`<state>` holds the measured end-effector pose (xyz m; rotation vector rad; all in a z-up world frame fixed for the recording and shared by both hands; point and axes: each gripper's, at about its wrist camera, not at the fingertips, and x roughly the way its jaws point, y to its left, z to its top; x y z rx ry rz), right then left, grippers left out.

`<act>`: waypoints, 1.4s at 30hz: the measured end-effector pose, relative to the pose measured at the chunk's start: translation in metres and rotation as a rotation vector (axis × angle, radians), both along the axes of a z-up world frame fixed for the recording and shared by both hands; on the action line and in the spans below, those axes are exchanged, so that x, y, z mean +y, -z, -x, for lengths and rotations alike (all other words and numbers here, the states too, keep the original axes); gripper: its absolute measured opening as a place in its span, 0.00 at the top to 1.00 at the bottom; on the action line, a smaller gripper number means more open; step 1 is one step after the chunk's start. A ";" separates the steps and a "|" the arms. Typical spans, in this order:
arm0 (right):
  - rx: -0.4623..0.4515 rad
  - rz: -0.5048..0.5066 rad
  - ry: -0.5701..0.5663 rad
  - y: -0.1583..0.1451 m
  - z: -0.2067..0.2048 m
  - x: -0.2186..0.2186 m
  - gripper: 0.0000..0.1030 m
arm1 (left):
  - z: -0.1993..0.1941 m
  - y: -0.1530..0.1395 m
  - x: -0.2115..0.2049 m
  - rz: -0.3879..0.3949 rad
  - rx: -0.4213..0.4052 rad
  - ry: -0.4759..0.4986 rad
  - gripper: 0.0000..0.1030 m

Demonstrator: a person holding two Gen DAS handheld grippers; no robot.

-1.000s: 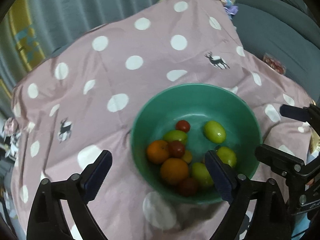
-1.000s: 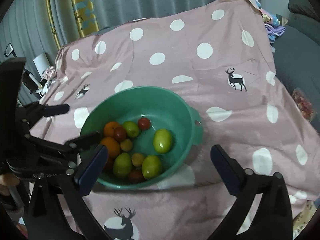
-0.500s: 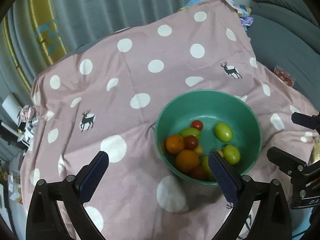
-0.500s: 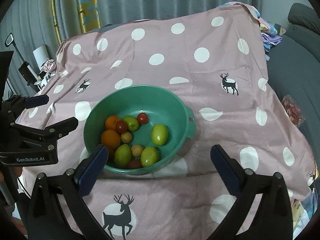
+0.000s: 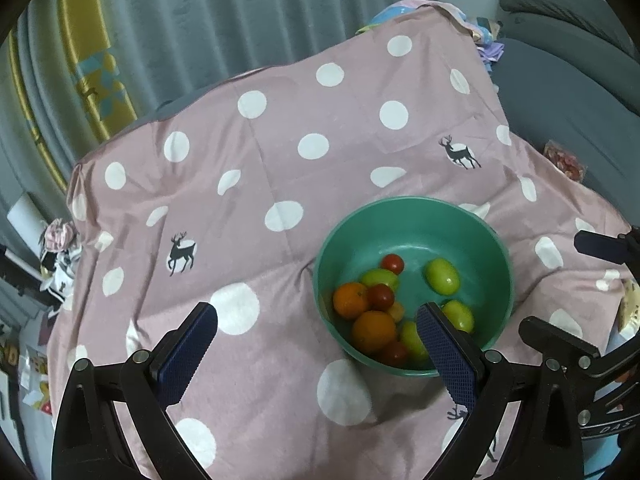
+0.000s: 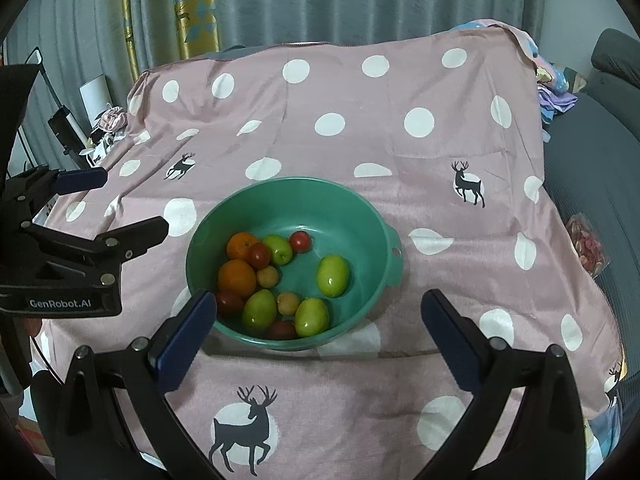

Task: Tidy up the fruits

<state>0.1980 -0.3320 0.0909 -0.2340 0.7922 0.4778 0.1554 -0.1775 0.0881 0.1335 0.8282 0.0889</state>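
A green bowl (image 6: 360, 216) stands on the pink spotted cloth; it also shows in the left wrist view (image 5: 460, 216). It holds several fruits: two oranges (image 6: 237, 278), green plums (image 6: 333, 275), red tomatoes (image 6: 300, 241) and small yellow fruits (image 6: 267, 277). My left gripper (image 5: 318, 354) is open and empty, above the cloth just left of the bowl. My right gripper (image 6: 318, 334) is open and empty, raised in front of the bowl's near rim. Each gripper shows at the edge of the other's view.
The pink cloth with white dots and deer prints (image 6: 400, 80) covers the table. A grey sofa (image 6: 600, 168) stands at the right with a snack packet (image 6: 586, 246) on it. Curtains (image 6: 360, 0) hang behind. Clutter lies off the table's left edge (image 6: 108, 120).
Both grippers have pulled back and up from the bowl, so it looks smaller and farther. Both stay open and empty. The fruits have not moved.
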 end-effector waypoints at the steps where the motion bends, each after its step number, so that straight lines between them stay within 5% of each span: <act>1: 0.000 0.001 -0.001 0.000 0.000 0.000 0.00 | 0.000 0.000 0.000 0.000 -0.001 0.001 0.03; 42: 0.006 0.017 -0.023 0.004 -0.003 0.012 0.00 | -0.006 -0.001 -0.003 0.007 0.005 0.015 0.03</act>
